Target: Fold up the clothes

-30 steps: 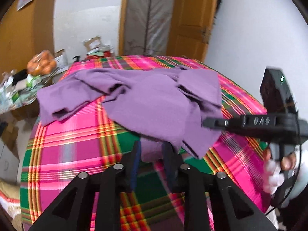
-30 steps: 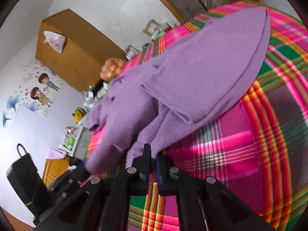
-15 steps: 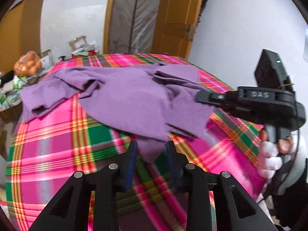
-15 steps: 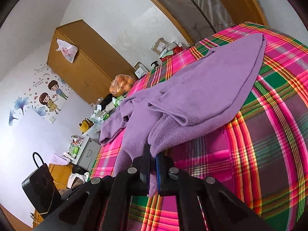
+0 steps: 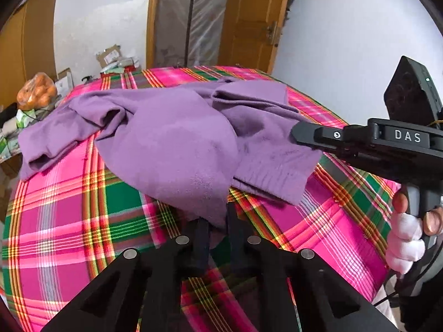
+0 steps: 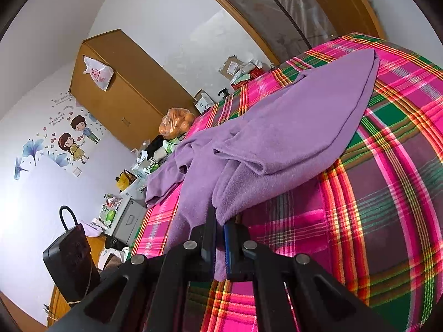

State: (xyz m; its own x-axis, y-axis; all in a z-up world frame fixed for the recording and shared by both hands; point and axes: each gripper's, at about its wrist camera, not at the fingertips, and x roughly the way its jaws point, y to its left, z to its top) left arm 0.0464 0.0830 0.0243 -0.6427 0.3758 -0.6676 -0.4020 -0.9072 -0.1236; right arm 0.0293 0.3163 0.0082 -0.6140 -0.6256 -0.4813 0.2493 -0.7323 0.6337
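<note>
A purple garment (image 5: 177,149) was pinched by both the left gripper (image 5: 217,221) and right gripper (image 6: 220,238), though a shallow hem hold could be lost under tension

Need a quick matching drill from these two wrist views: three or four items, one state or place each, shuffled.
Items:
1. purple garment
2. left gripper
3. bag of oranges
4. plaid cloth

States or places:
A. far left, beyond the table
B. covers the table
C. shut on the garment's near edge
D. crumpled, not yet folded

Pairs: 1-D, 2-C, 3-A, 4-B
</note>
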